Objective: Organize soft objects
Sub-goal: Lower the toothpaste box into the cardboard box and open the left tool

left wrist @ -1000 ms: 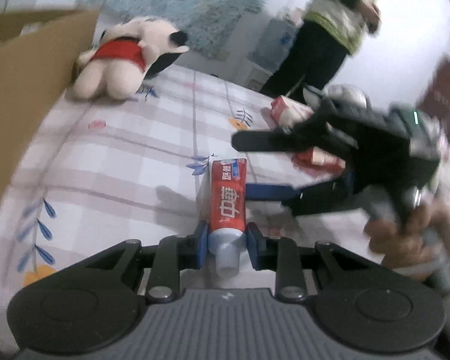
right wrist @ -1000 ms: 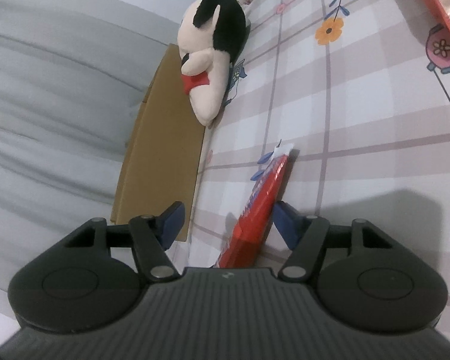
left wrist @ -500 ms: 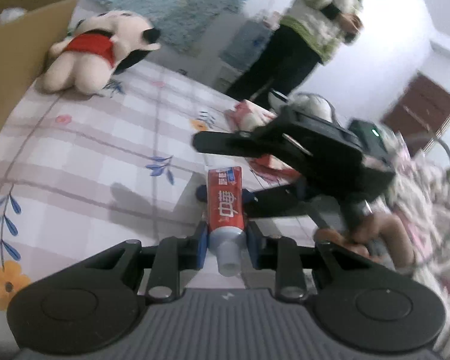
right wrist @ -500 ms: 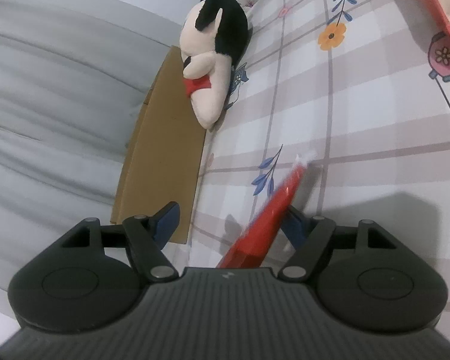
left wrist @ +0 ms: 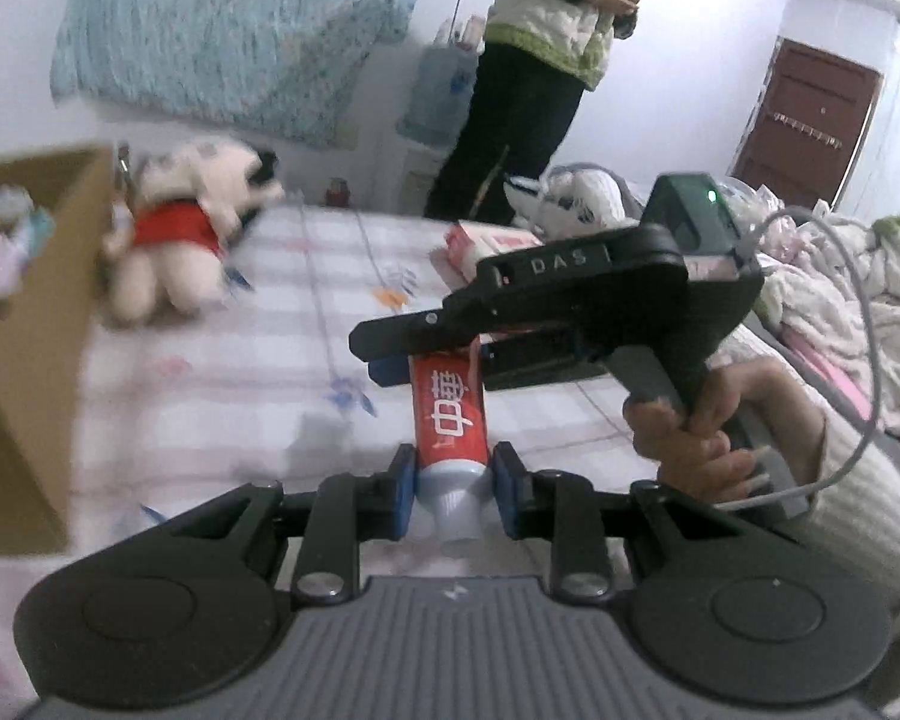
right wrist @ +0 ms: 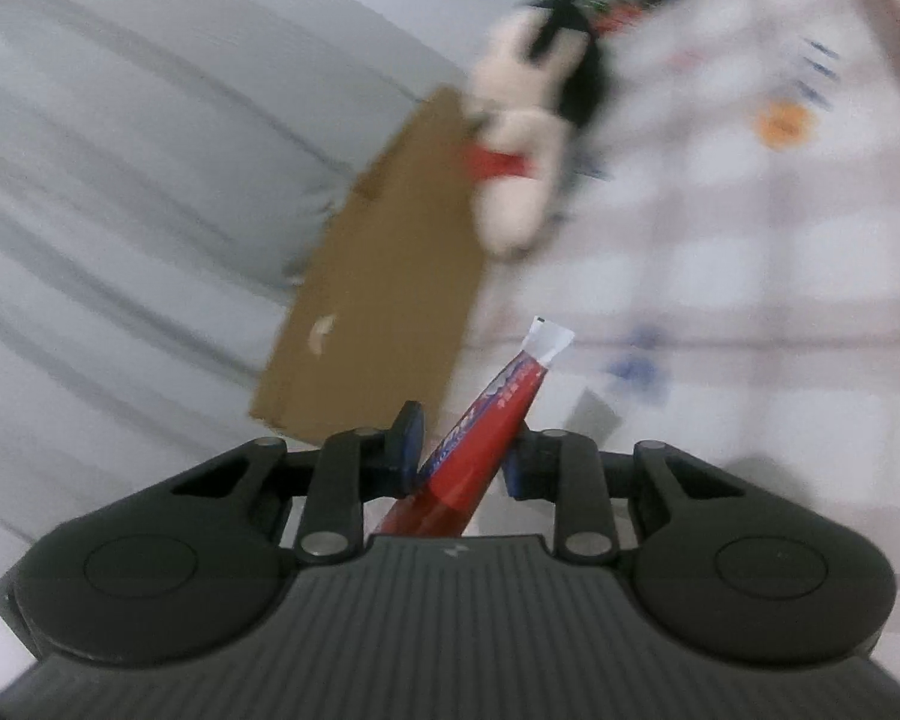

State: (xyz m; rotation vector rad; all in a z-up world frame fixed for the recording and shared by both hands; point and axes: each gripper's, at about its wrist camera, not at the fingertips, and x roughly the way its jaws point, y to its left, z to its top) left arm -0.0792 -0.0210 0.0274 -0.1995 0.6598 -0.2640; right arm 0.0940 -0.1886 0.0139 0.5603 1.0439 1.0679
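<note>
A red and white toothpaste tube (left wrist: 450, 414) hangs above the checked bed sheet (left wrist: 258, 360), held at both ends. My left gripper (left wrist: 453, 480) is shut on its white cap end. My right gripper (left wrist: 390, 357) comes in from the right with a hand (left wrist: 690, 426) on its handle. Its jaws are closing on the tube's far end. In the right wrist view the tube (right wrist: 498, 408) runs slantwise between the right gripper's (right wrist: 465, 456) pads, and both pads touch it. A plush toy (left wrist: 174, 246) in a red top lies on the sheet beside a cardboard box (left wrist: 24, 330).
The box (right wrist: 384, 312) stands at the bed's left edge with soft items inside; the plush toy (right wrist: 528, 138) lies against it. A red and white packet (left wrist: 486, 240) sits behind the right gripper. A person (left wrist: 540, 60) stands past the bed. Rumpled bedding (left wrist: 840, 276) lies on the right.
Both grippers have risen and the tube has come up off the sheet. The right gripper's jaws, wide apart before, have closed onto the tube. The left grip is unchanged.
</note>
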